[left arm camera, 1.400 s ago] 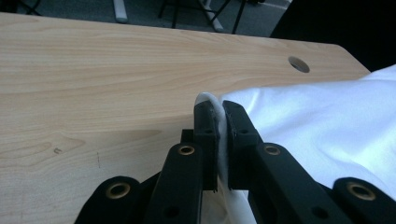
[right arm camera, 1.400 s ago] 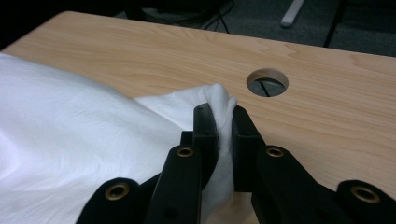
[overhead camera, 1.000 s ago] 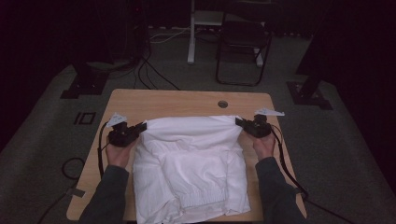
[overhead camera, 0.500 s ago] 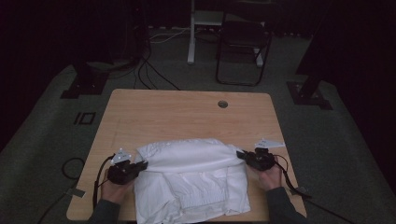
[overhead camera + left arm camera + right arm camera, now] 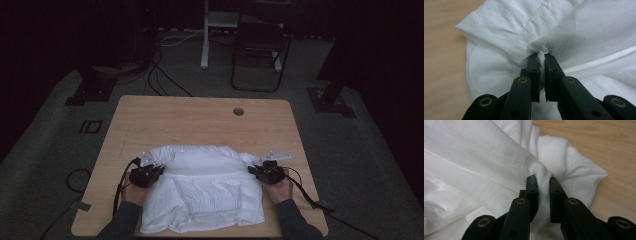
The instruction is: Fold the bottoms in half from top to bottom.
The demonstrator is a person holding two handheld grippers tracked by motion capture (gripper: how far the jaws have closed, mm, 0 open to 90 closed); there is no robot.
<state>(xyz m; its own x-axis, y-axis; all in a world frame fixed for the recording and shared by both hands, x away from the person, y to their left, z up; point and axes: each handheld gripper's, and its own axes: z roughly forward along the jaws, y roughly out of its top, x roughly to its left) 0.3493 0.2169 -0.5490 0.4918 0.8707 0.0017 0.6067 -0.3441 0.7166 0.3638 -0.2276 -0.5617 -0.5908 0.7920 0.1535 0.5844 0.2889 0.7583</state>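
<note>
Now at the near half of the wooden table [image 5: 200,117], toward six o'clock: a white garment [image 5: 202,197], folded over on itself, its doubled upper edge lying across the middle and its hem by the near edge. Carried back from the far side within the last second, that upper edge once near the table's middle at twelve o'clock, now dropped low over the lower layers, so the fold looks all but laid; release and smoothing probably next. At nine o'clock of the cloth, left gripper [image 5: 156,170], jaws pressed nearly together on a bunched pinch of fabric, seen close in the left gripper view [image 5: 541,57]. At three o'clock, right gripper [image 5: 255,171], likewise pinching a gathered corner [image 5: 543,180], a slightly thicker wad between the pads. Both hands low, close to the tabletop, cables trailing toward the near edge.
</note>
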